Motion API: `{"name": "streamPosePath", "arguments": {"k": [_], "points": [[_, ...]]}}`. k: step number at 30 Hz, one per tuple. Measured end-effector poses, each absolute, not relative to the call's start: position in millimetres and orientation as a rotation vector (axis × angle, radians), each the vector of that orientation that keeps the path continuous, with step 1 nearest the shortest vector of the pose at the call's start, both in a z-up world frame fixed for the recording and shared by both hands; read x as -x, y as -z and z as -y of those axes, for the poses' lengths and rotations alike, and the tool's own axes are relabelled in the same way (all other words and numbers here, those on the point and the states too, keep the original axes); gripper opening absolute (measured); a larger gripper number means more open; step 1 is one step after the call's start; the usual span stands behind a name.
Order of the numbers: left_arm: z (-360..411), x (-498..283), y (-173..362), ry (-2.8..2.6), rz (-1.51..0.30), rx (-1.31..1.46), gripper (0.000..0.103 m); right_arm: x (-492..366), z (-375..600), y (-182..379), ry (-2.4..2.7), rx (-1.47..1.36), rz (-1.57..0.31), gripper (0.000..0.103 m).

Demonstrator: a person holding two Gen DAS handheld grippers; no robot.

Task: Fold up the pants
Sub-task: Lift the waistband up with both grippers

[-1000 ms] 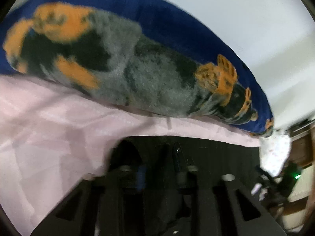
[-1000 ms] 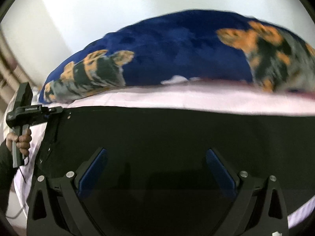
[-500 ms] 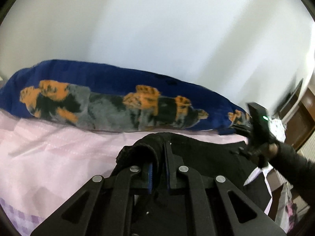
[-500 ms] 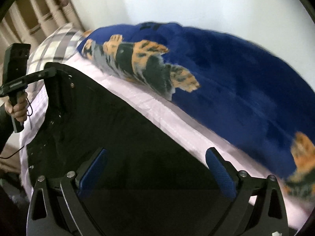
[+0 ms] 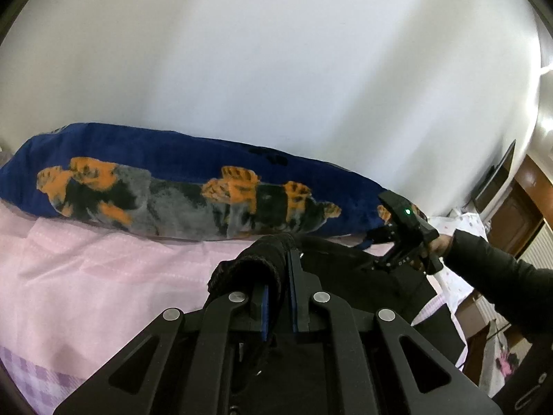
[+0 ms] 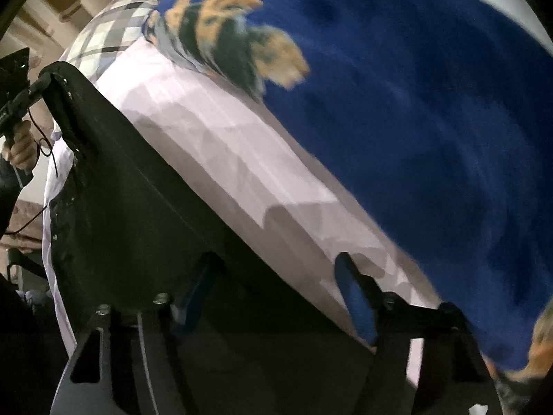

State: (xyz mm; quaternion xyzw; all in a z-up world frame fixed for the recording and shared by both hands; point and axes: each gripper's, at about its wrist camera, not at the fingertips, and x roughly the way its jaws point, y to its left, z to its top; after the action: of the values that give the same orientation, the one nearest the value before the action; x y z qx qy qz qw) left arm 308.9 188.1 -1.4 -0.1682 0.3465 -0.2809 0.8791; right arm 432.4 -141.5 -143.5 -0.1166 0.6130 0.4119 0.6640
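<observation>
Black pants [image 6: 131, 207] hang stretched above a pink bed sheet [image 6: 221, 145]. My left gripper [image 5: 278, 290] is shut on one corner of the pants' waistband [image 5: 262, 259], which bunches over its fingers. My right gripper [image 6: 273, 297] is open, with the other end of the pants' upper edge passing between its blue-padded fingers [image 6: 356, 297]. In the left wrist view the right gripper [image 5: 404, 238] shows at the pants' far corner, held by a hand in a black sleeve. In the right wrist view the left gripper [image 6: 13, 100] holds the far upper corner.
A blue fleece blanket with an orange and grey dog print [image 5: 179, 197] lies along the back of the bed against a white wall [image 5: 276, 69]. A plaid pillow [image 6: 107, 34] lies at the bed's far left end. Wooden furniture [image 5: 511, 207] stands at the right.
Both grippers have lifted and tilted with the pants, raising them off the sheet. The right gripper's fingers have drawn closer together around the pants' edge. The left stays shut on the waistband.
</observation>
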Motion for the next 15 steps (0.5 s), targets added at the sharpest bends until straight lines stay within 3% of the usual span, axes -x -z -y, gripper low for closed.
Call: {"name": "streamPosePath", "arguments": {"k": [1, 3, 4, 15], "points": [[-187.4, -310.2, 3.1, 0.582, -0.726, 0.348, 0.009, -430.1, 146.1, 145.6, -0.917, 0.252, -1.394, 0.046], [-185.3, -312.1, 5.2, 0.566, -0.734, 0.339, 0.009, -424.2, 150.8, 143.6, -0.892, 0.254, -1.38, 0.015], [-185.1, -311.3, 5.1, 0.561, -0.732, 0.329, 0.009, -421.1, 153.1, 140.2, -0.877, 0.25, -1.365, 0.012], [-194.6, -256.5, -21.7, 0.558, -0.702, 0.272, 0.009, -313.9, 182.2, 42.7, -0.677, 0.199, -1.083, 0.01]]}}
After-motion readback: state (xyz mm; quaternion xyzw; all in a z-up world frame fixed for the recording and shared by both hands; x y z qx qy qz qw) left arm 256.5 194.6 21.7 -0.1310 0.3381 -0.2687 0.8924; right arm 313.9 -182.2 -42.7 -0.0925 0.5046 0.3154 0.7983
